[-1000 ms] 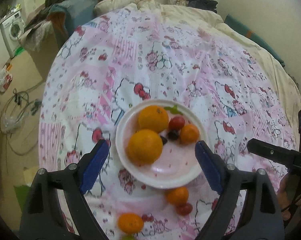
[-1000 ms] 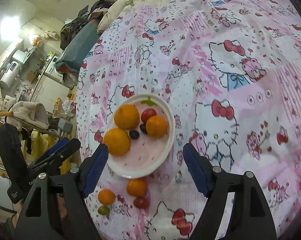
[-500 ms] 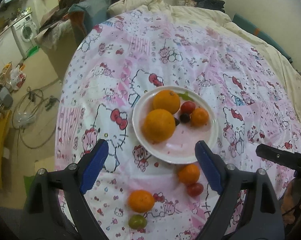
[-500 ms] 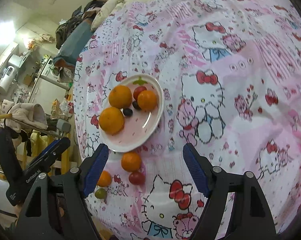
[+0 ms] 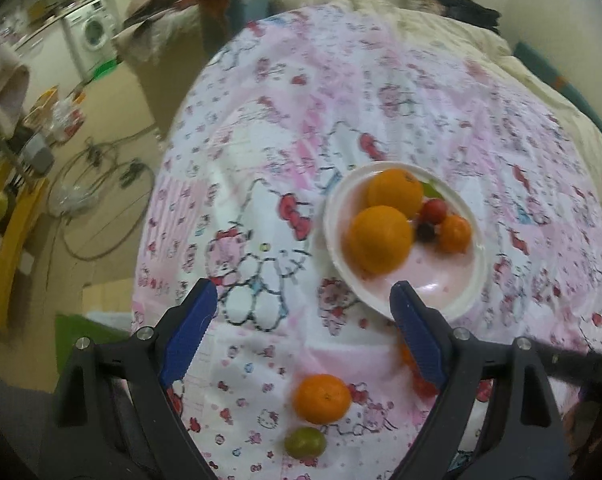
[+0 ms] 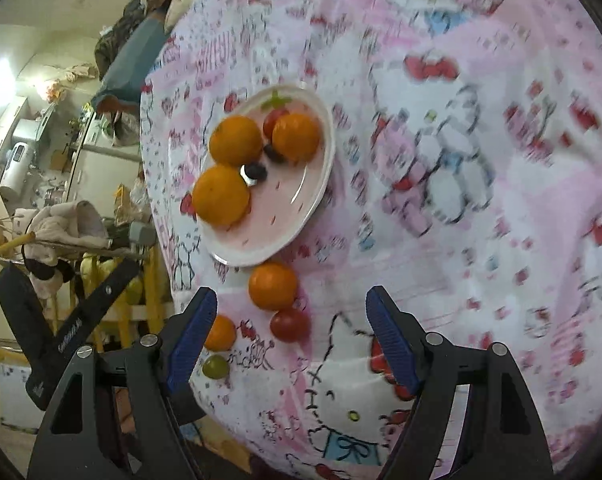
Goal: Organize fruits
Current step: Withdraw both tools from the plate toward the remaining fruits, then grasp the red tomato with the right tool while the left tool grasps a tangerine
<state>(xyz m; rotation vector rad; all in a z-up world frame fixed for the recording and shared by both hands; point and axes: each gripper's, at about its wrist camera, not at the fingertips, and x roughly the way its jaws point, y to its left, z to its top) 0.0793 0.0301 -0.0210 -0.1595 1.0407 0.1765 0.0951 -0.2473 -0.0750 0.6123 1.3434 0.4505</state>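
Fruits near the bed edge: loose pieces could roll off

Fruits sit in two groups on the patterned bedspread (image 6: 481,208). The white plate (image 6: 313,200) holds two large oranges, a smaller orange, a red tomato and some dark berries. Four pieces lie loose on the cloth near the plate: an orange (image 6: 273,286) just beside the rim, a red tomato (image 6: 289,325) touching or nearly touching it, a second small orange (image 5: 321,399) and a green fruit (image 5: 305,442) close to the cover's edge.

Both tongs are released and carry nothing. The left gripper (image 5: 303,336) hovers with the second small orange and the green fruit below its spread jaws; the right gripper (image 6: 291,336) hangs over the orange and the tomato.

The likeliest failure is a round fruit rolling on the soft, yielding cover when a finger presses down beside it, and the green fruit looks near enough to the drop to go to the floor. The tomato could be squashed by a hard squeeze. The two grippers work close together and could knock each other. Dropping a piece onto the crowded plate might scatter the berries.
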